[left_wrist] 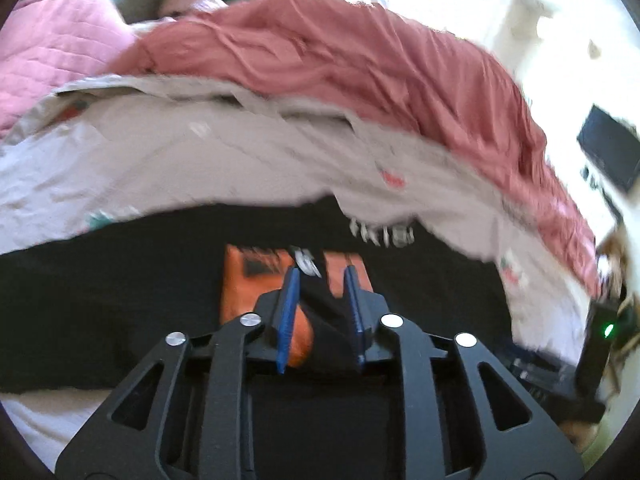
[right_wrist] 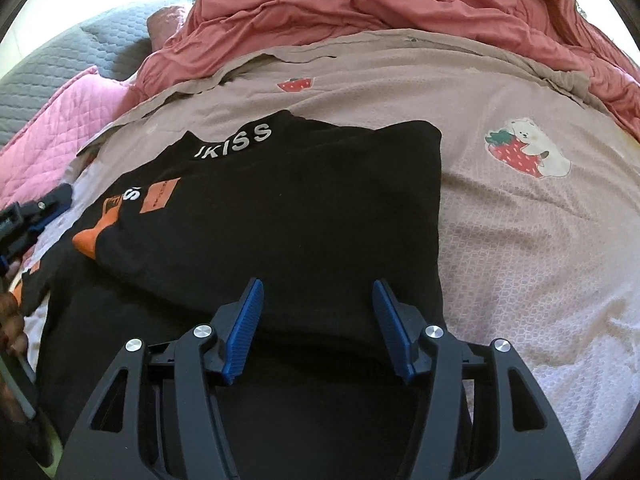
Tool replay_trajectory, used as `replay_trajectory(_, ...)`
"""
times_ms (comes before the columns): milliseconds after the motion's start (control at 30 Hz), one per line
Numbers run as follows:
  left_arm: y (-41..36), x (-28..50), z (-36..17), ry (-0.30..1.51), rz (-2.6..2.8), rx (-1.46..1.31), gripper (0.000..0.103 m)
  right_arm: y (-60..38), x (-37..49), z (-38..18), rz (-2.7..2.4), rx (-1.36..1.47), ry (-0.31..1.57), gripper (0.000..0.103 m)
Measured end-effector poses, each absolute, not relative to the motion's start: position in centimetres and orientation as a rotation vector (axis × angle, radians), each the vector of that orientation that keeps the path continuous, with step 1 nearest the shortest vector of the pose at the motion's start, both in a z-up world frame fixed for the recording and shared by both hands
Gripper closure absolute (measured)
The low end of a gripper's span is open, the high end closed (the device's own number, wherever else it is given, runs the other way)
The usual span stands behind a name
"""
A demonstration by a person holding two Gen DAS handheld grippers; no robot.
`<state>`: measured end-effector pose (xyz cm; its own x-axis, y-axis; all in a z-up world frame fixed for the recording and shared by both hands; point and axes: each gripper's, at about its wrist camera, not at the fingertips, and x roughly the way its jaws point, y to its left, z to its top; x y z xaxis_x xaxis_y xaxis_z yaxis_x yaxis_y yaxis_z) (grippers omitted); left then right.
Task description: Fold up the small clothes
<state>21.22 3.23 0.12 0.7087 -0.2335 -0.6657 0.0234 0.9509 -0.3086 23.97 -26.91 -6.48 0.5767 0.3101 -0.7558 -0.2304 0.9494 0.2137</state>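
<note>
— How many garments?
— One black shirt [right_wrist: 280, 208] on the bedsheet [right_wrist: 520, 240].
— Grips?
— Left gripper [left_wrist: 320, 276] narrowly parted, cloth between; right gripper [right_wrist: 318, 292] half open, empty.

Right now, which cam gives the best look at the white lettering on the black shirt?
Right wrist. The white lettering reads sharp there, printed near the far edge of the black shirt, unobstructed. The left wrist view is motion-blurred: the lettering shows only as smeared white strokes at the shirt's far edge, illegible.
</note>
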Motion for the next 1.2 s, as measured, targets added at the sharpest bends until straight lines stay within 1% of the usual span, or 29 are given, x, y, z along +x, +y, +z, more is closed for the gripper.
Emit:
replay_trajectory(100,2.7,22.7,-3.5,0.905,-0.074,-0.235,0.085,-27.1,23.9,-6.5,0.322,0.103,0.904,0.047)
replay_trajectory(167,3.9,23.3,-4.9,0.940,-0.078,-0.295,0.087,-27.0,23.8,-6.5,0.324,0.094,0.905,0.047)
replay_trajectory(333,5.9,23.1,-4.7,0.936,-0.081,-0.399,0.088,-27.3,23.7,-6.5,0.330,0.089,0.909,0.048)
replay_trajectory(433,7.0,23.3,-4.8,0.942,-0.094,-0.465,0.091,-27.3,23.6,-6.4,0.324,0.077,0.912,0.048)
replay_trajectory(600,7.6,23.0,-4.9,0.944,-0.093,-0.480,0.096,-27.4,23.2,-6.2,0.316,0.078,0.913,0.047)
replay_trajectory(667,7.8,22.9,-4.8,0.944,-0.090,-0.484,0.096,-27.5,23.0,-6.1,0.316,0.080,0.910,0.046)
replay_trajectory(833,8.3,22.1,-4.2,0.933,-0.057,-0.452,0.096,-27.5,22.3,-5.4,0.314,0.075,0.889,0.036)
replay_trajectory(867,8.3,21.9,-4.0,0.932,-0.031,-0.433,0.085,-27.5,22.2,-5.3,0.314,0.076,0.885,0.036)
replay_trajectory(900,8.5,21.8,-3.8,0.929,-0.003,-0.413,0.078,-27.5,22.1,-5.2,0.315,0.078,0.882,0.036)
replay_trajectory(933,8.8,21.5,-3.5,0.919,0.007,-0.406,0.075,-27.5,22.0,-5.1,0.316,0.079,0.878,0.036)
replay_trajectory(967,9.1,21.3,-3.3,0.915,0.000,-0.422,0.075,-27.5,21.9,-5.0,0.317,0.080,0.876,0.036)
replay_trajectory(1033,9.5,20.9,-3.0,0.905,-0.003,-0.438,0.074,-27.5,21.7,-4.8,0.319,0.084,0.868,0.032)
replay_trajectory(1100,9.8,20.3,-2.3,0.884,0.016,-0.419,0.067,-27.4,21.5,-4.6,0.318,0.088,0.861,0.028)
replay_trajectory(1133,9.9,20.1,-2.0,0.875,0.021,-0.413,0.061,-27.4,21.4,-4.4,0.321,0.090,0.855,0.028)
replay_trajectory(1167,10.0,19.7,-1.6,0.862,0.021,-0.413,0.057,-27.4,21.4,-4.2,0.322,0.090,0.852,0.028)
replay_trajectory(1200,10.1,19.4,-1.2,0.850,0.022,-0.417,0.050,-27.3,21.3,-4.1,0.323,0.090,0.849,0.028)
